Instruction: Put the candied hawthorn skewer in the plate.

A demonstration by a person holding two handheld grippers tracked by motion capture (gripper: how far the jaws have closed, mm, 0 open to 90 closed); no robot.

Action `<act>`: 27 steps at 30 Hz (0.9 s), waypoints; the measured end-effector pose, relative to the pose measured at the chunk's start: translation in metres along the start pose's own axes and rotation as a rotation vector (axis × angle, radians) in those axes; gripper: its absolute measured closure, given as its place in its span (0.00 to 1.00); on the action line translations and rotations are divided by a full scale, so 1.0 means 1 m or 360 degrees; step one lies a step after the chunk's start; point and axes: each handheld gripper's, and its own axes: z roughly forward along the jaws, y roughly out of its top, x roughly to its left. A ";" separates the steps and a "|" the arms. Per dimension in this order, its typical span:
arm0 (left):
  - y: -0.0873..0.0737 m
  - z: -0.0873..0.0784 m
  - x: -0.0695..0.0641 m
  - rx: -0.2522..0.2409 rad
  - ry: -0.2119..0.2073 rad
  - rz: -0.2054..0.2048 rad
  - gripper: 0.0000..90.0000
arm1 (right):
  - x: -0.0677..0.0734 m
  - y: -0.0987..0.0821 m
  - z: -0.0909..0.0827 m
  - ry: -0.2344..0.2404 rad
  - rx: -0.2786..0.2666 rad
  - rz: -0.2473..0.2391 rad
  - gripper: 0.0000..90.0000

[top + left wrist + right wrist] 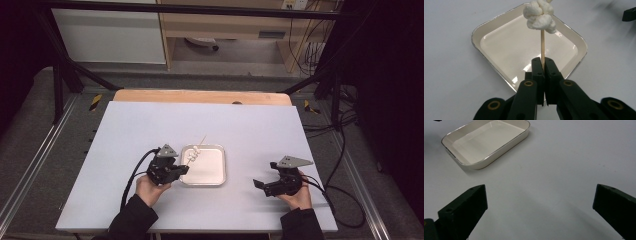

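The white table (150,135) lies broad in front of me, and I keep both hands low over its near half so each gripper has room to work. Near its middle sits the cream tray (214,172), a shallow rimmed dish with a bare, glossy floor; I judge it is there to receive food or to catch whatever drops.

My right gripper (263,185) waits off to the right of the tray, well apart from it, jaws spread wide with nothing between them. In the right gripper view those jaws frame only bare tabletop, with the tray (499,152) up and to the left. I hold it back, ready to help, so it does not crowd the other hand.

My left gripper (543,65) does the holding. Its jaws are pressed together on the lower end of a thin wooden skewer (542,46), which stands up from the pinch and leans out over the tray (477,46). I grip low so the loaded end stays free.

On that end sits a knotted white lump (540,15), soft-looking, perhaps dough or marshmallow; I cannot tell which. It hangs above the tray's far part, not resting in it.
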 end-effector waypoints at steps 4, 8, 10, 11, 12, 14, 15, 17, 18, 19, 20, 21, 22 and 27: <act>0.003 0.011 -0.001 0.0062 0.0018 0.0012 0.97 | -0.002 -0.002 -0.002 -0.0008 0.0009 0.0000 0.00; 0.005 0.023 -0.002 0.0141 0.0035 0.0010 0.97 | -0.004 -0.003 -0.005 -0.0014 -0.0008 0.0010 0.00; 0.005 0.028 -0.003 0.0175 0.0051 0.0021 0.97 | -0.004 -0.003 -0.006 -0.0020 -0.0016 0.0011 0.00; 0.006 0.030 -0.004 0.0197 0.0058 0.0028 0.97 | -0.004 -0.003 -0.006 -0.0020 -0.0017 0.0007 0.00; 0.006 0.032 -0.005 0.0208 0.0064 0.0029 0.97 | -0.004 -0.003 -0.006 -0.0021 -0.0016 0.0007 0.00; 0.006 0.035 -0.005 0.0229 0.0073 0.0039 0.97 | -0.005 -0.004 -0.006 -0.0024 -0.0013 0.0007 0.00; 0.006 0.036 -0.006 0.0245 0.0077 0.0040 0.97 | -0.005 -0.004 -0.006 -0.0026 -0.0010 0.0010 0.00; 0.005 0.039 -0.007 0.0268 0.0094 0.0057 0.97 | -0.005 -0.004 -0.006 -0.0022 -0.0009 0.0009 0.00; 0.006 0.040 -0.008 0.0279 0.0102 0.0053 0.97 | -0.005 -0.004 -0.005 -0.0022 -0.0008 0.0007 0.00; 0.006 0.040 -0.008 0.0288 0.0110 0.0063 0.97 | -0.005 -0.004 -0.005 -0.0024 -0.0005 0.0008 0.00; 0.006 0.042 -0.008 0.0298 0.0119 0.0065 0.97 | -0.005 -0.004 -0.005 -0.0024 -0.0004 0.0008 0.00; 0.006 0.043 -0.009 0.0310 0.0125 0.0064 0.97 | -0.005 -0.004 -0.005 -0.0024 -0.0004 0.0004 0.00; 0.005 0.044 -0.009 0.0318 0.0124 0.0065 0.97 | -0.005 -0.004 -0.005 -0.0024 -0.0004 0.0004 0.00; 0.005 0.046 -0.011 0.0342 0.0158 0.0087 0.97 | -0.005 -0.004 -0.005 -0.0021 0.0006 0.0001 0.00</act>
